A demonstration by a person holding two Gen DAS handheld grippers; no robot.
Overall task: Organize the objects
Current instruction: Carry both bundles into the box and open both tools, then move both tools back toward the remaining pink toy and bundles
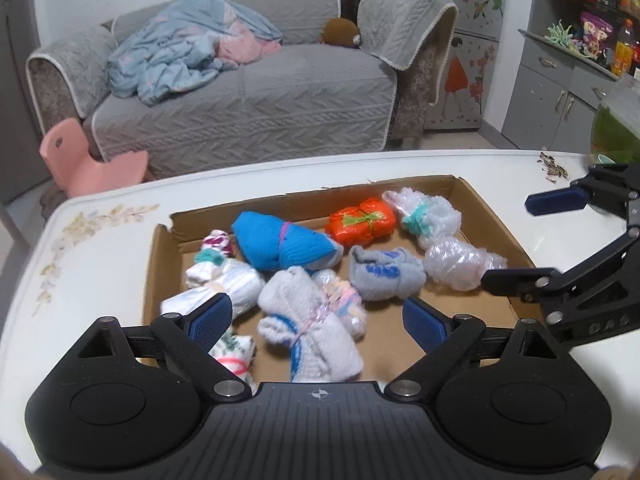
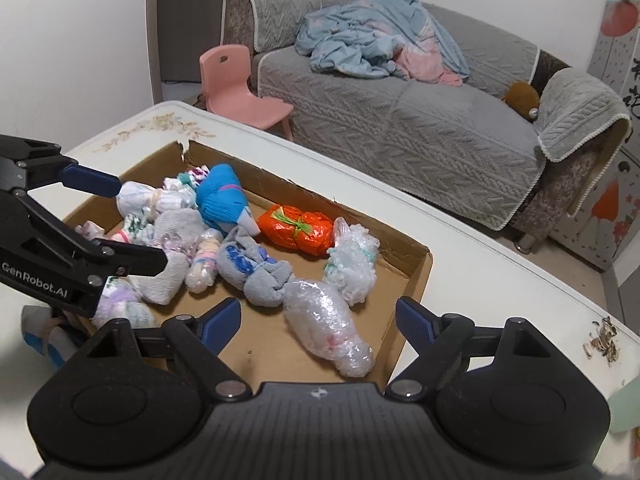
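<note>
Cardboard tray on the white table carries all the bundles: a blue sock roll toward its far left corner, an orange packet at the far edge, clear bubble-wrap rolls along the right edge, and pale sock rolls crowded at the near left. Both tools hover over the near edge with nothing held: the left gripper stands open above the pale rolls, and the right gripper stands open over the nearest bubble-wrap roll without pressing it. The step seems to be choosing the next bundle. A good approach would come straight down over one roll's middle, across its narrow width, clear of neighbours and the tray wall.
</note>
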